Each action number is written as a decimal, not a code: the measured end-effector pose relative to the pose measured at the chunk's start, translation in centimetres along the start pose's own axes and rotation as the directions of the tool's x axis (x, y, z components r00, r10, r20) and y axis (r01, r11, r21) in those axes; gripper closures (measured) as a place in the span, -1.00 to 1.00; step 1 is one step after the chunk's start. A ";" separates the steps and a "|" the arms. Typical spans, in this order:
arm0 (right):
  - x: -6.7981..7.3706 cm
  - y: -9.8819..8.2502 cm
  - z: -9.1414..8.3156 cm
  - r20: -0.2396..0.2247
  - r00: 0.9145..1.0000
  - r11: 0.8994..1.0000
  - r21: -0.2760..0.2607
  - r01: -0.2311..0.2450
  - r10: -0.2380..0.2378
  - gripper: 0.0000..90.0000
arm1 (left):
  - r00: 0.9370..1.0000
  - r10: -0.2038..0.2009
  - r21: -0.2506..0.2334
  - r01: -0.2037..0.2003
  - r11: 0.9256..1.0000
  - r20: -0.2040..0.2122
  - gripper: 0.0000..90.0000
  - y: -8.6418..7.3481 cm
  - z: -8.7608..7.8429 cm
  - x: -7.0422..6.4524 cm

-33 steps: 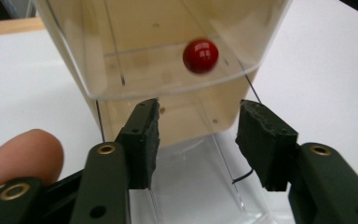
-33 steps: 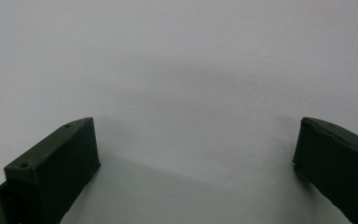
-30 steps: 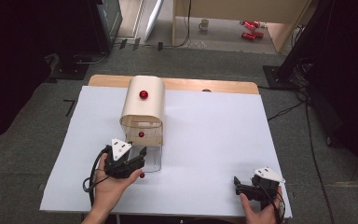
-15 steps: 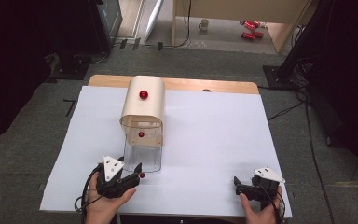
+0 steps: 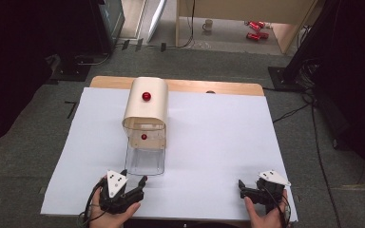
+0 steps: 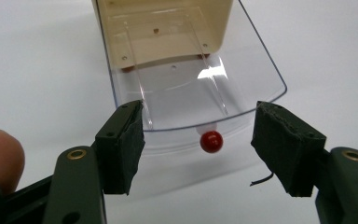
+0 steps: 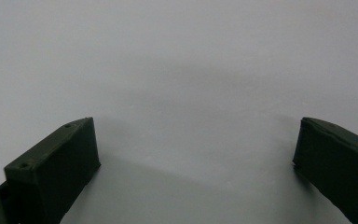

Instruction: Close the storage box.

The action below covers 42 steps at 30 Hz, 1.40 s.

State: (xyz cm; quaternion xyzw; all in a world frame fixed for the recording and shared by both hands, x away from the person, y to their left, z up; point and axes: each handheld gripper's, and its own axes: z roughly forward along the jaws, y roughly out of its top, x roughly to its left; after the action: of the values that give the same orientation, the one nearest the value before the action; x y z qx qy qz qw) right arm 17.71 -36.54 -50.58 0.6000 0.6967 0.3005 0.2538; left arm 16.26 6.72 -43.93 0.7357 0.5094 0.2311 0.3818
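Note:
A cream box [image 5: 145, 111] with a red knob [image 5: 146, 96] on top stands on the white sheet left of centre. A clear plastic part [image 5: 145, 161] juts from its front toward me, with a small red knob [image 5: 144, 137] on it. In the left gripper view the clear part [image 6: 191, 88] lies just ahead of the jaws, its red knob [image 6: 211, 141] under the near rim. My left gripper [image 5: 134, 177] [image 6: 199, 128] is open and holds nothing, a short way back from that rim. At the front right my right gripper [image 5: 242, 188] [image 7: 196, 158] is open over bare paper.
The white sheet [image 5: 228, 137] covers a wooden table [image 5: 218, 87] whose far edge shows. Dark floor surrounds it, with cables [image 5: 290, 113] at the right, a stand base [image 5: 73, 71] at the back left and wooden furniture [image 5: 247, 12] behind.
My left gripper has drawn back toward me from the front edge of the clear part. The clear part and my right gripper have stayed put.

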 end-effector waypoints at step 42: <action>0.0 0.0 0.0 -0.001 1.000 1.000 0.000 -0.001 0.001 -1.00 | 0.998 0.045 0.062 -0.042 0.997 -0.040 0.51 -2.8 3.8 -1.9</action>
State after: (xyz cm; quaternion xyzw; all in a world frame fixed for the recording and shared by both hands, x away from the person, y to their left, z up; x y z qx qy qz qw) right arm 17.71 -36.55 -50.57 0.6000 0.6966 0.3010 0.2534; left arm 16.72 4.25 -48.36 0.7531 0.5080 0.2387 0.3433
